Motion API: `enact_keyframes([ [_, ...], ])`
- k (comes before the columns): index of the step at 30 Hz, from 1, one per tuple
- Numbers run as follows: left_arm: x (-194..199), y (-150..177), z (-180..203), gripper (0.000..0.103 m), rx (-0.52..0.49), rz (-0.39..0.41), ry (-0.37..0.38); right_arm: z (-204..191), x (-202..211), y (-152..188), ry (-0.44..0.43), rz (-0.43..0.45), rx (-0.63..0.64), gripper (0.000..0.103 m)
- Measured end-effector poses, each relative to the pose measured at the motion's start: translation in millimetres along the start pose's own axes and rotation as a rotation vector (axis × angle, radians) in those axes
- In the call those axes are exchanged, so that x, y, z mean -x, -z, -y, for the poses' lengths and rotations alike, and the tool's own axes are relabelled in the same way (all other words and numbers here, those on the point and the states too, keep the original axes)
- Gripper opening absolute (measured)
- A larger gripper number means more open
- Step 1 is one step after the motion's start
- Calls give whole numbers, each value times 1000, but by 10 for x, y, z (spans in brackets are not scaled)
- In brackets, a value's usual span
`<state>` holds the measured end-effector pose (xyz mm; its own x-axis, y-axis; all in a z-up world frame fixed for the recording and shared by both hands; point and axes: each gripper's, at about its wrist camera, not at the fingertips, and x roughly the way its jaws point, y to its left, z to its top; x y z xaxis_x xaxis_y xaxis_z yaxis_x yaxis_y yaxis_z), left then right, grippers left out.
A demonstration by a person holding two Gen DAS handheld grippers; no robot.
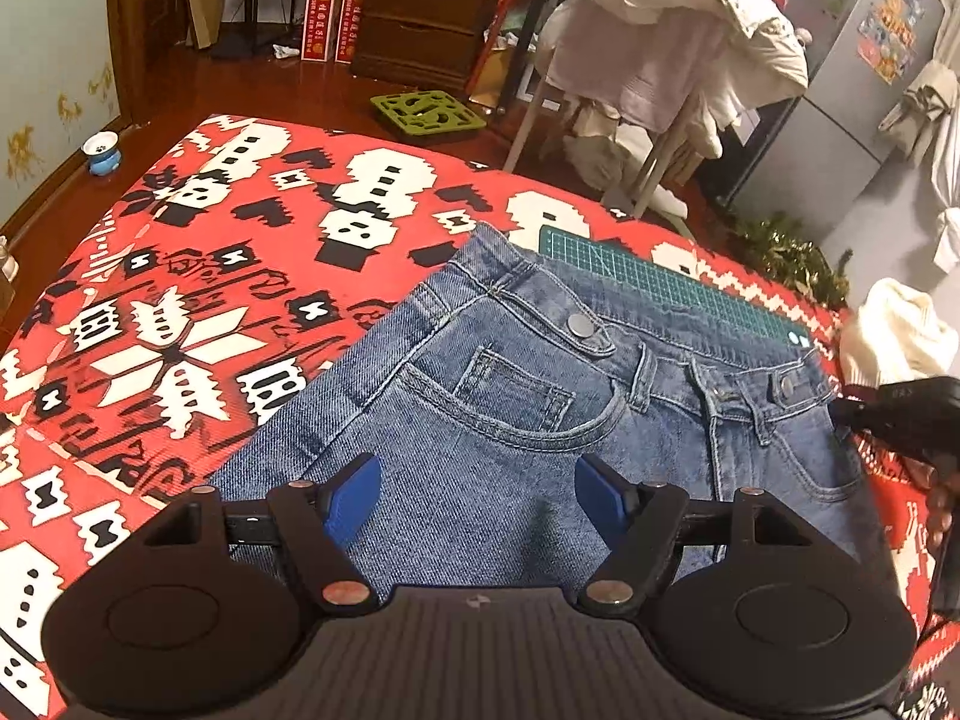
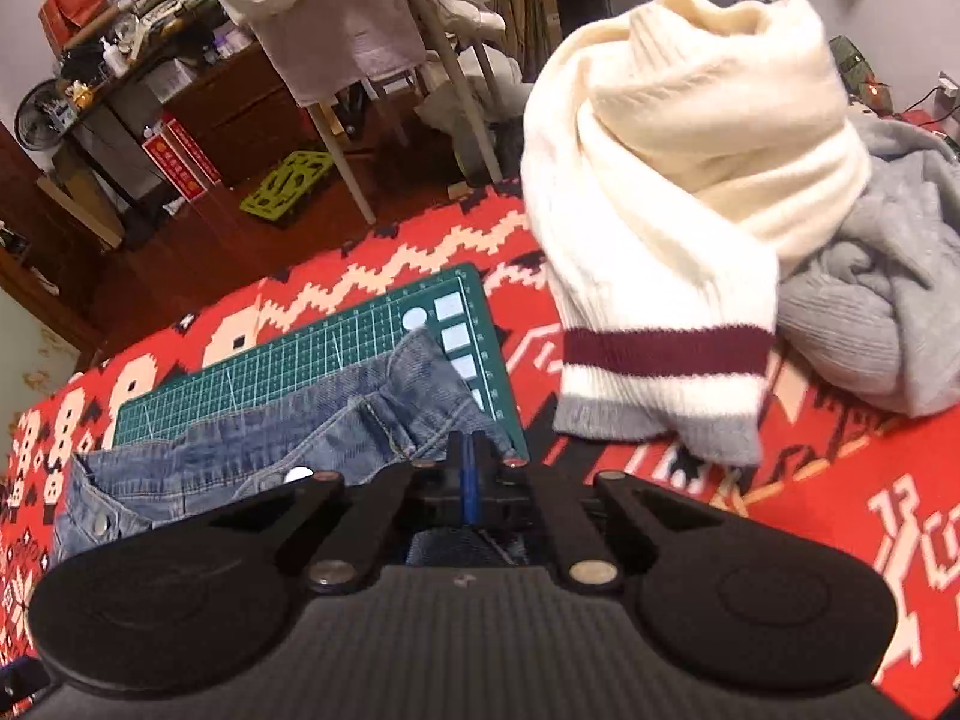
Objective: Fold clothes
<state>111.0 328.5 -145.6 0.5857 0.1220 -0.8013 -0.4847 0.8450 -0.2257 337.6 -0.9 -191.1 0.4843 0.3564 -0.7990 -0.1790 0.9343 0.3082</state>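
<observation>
Blue jeans (image 1: 480,420) lie front side up on a red patterned blanket (image 1: 180,300), waistband away from me and partly over a green cutting mat (image 1: 660,282). My left gripper (image 1: 477,480) hovers open just above the hip area below the front pocket, with denim showing between its blue pads. The right gripper (image 2: 468,456) is shut on the jeans (image 2: 270,438) at the right hip edge, and it also shows as a black shape (image 1: 888,414) in the left wrist view. A cream sweater (image 2: 690,180) with a maroon stripe is heaped to the right.
A grey knit garment (image 2: 870,312) lies behind the cream sweater. The cutting mat (image 2: 270,354) sits under the waistband. Beyond the blanket's far edge stand a chair draped with pale clothes (image 1: 660,48), a green tray on the floor (image 1: 426,111) and a fridge (image 1: 870,60).
</observation>
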Motion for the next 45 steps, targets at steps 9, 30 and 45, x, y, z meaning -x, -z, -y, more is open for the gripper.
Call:
enact_keyframes([
  [9, 0, -17, -69, 71, 44, -14, 19, 74, 5, -75, 69, 37, -25, 0],
  [30, 40, -35, -128, 71, 103, -17, 61, 299, 338, 165, 58, 29, -11, 3],
  [45, 75, -15, -97, 71, 100, -24, 78, 599, 667, 660, 70, -63, -34, 3],
])
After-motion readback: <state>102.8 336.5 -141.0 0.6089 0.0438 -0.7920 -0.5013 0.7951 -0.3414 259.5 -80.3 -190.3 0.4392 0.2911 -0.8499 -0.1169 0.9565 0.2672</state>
